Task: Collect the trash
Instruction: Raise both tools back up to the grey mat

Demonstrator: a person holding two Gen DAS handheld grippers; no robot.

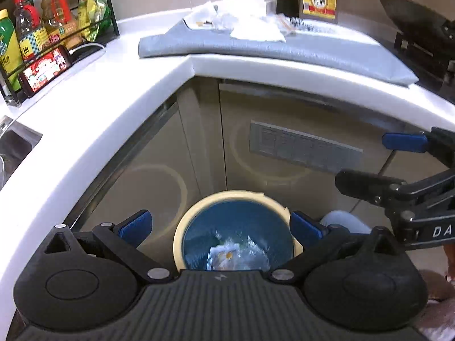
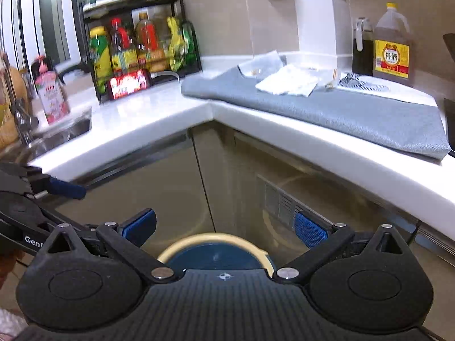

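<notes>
Both tongs, left [image 1: 220,224] and right [image 2: 224,228], are being held released and empty above the bin [image 1: 236,199], where trash [image 1: 224,251] is lying, with more paper [image 2: 287,83] being left on the table [image 2: 159,110].

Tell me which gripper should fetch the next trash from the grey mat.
Probably right. Both grippers are open and empty above the bin, but the right gripper sits on the mat's side, nearer the white tissue.
</notes>
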